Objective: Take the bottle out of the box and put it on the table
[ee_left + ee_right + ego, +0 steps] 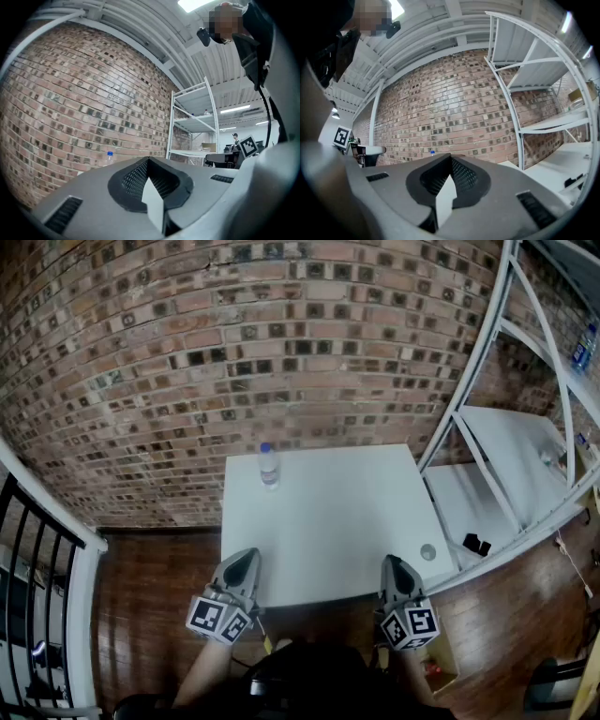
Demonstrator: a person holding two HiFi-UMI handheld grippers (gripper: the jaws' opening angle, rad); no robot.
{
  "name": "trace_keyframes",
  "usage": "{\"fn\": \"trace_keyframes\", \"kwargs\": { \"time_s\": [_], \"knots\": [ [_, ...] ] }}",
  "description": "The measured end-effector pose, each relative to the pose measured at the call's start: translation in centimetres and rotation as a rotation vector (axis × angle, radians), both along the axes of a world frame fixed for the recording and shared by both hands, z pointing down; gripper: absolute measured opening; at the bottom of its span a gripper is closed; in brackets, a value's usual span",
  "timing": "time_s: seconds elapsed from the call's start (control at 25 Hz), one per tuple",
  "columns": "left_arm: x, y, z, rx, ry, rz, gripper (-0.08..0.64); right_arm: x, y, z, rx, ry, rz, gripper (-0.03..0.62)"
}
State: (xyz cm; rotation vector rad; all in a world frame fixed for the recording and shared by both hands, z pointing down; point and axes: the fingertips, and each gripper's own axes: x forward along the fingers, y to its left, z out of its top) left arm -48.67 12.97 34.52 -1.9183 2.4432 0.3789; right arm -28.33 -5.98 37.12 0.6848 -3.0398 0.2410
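1 clear plastic bottle with a blue cap stands upright on the white table, near its far edge and left of its middle. A tan box sits on the floor by the table's near right corner, well apart from the bottle and partly hidden.

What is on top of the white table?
A clear bottle with a blue cap stands upright near the far edge of the table; a small round object lies near its right edge. The left gripper and right gripper, both shut, cover bits of its near edge.
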Motion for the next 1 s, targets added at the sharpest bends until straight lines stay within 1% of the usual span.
{"fn": "trace_keyframes", "kwargs": {
  "time_s": [0.2, 0.36, 0.48, 0.72, 0.88, 1.0],
  "knots": [
    [0.3, -2.4, 0.1, 0.012, 0.003, 0.072, 0.005, 1.5, -0.9, -0.1, 0.017, 0.01, 0.061, 0.003],
    [1.7, -6.0, 0.7, 0.029, 0.022, 0.192, 0.005, 5.8, -1.6, 0.2, 0.026, 0.046, 0.192, 0.003],
    [3.6, -8.6, 0.5, 0.026, 0.011, 0.273, 0.005, 9.4, -1.8, 0.0, 0.026, 0.053, 0.286, 0.003],
    [9.8, -13.1, -0.6, 0.026, -0.017, 0.423, 0.005, 16.7, -3.3, -0.5, 0.021, 0.006, 0.432, 0.003],
    [15.0, -15.5, -1.1, 0.008, -0.035, 0.507, 0.005, 21.2, -4.5, -0.3, 0.007, -0.014, 0.476, 0.003],
    [18.9, -17.4, -1.3, -0.002, -0.052, 0.553, 0.005, 24.9, -5.8, -0.2, 0.004, -0.027, 0.509, 0.003]
  ]
}}
